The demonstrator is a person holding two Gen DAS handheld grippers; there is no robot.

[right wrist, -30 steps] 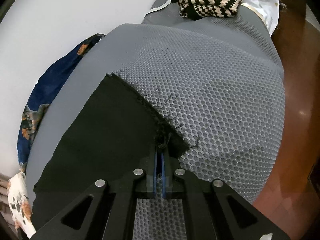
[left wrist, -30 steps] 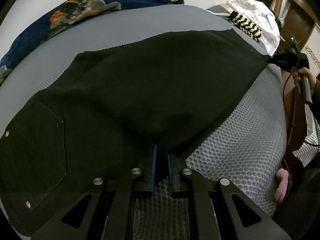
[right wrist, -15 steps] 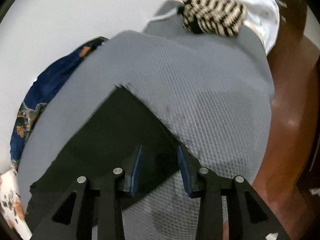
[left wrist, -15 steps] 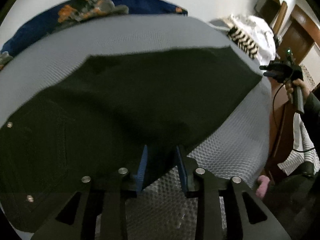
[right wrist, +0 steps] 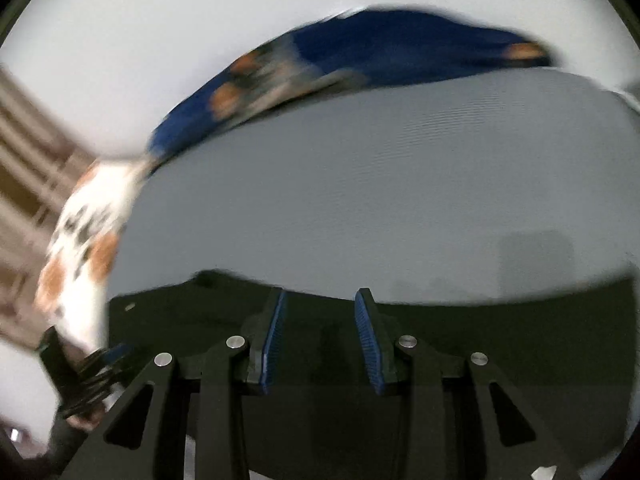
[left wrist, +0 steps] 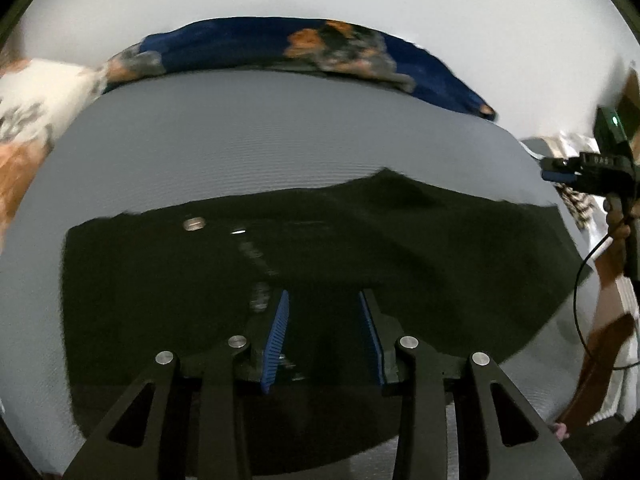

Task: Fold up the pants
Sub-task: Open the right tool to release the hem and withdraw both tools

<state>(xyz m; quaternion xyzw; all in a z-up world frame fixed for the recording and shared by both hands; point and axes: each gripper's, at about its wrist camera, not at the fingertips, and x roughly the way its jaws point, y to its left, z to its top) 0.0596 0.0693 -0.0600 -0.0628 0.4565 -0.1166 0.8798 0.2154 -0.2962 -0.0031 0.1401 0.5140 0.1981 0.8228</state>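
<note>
The black pants (left wrist: pixel 360 264) lie flat on the grey mesh bed cover (left wrist: pixel 280 132), with a metal button (left wrist: pixel 194 224) near their far left edge. My left gripper (left wrist: pixel 324 300) is open and empty above the pants' middle. My right gripper (right wrist: pixel 320 300) is open and empty above the pants (right wrist: pixel 480 340), near their far edge. The right gripper also shows at the right edge of the left wrist view (left wrist: pixel 588 168), held by a hand. The left gripper shows at the lower left of the right wrist view (right wrist: pixel 76 380). Both views are motion-blurred.
A dark blue floral cloth (left wrist: pixel 320 48) lies along the bed's far edge against the white wall. A white and orange patterned cloth (left wrist: pixel 28 108) is at the far left. A striped knit item (left wrist: pixel 580 208) and wooden furniture (left wrist: pixel 600 344) are at the right.
Both grippers let go of the pants and opened. Both have swung round and lifted, so the views now face the wall and the blue cloth.
</note>
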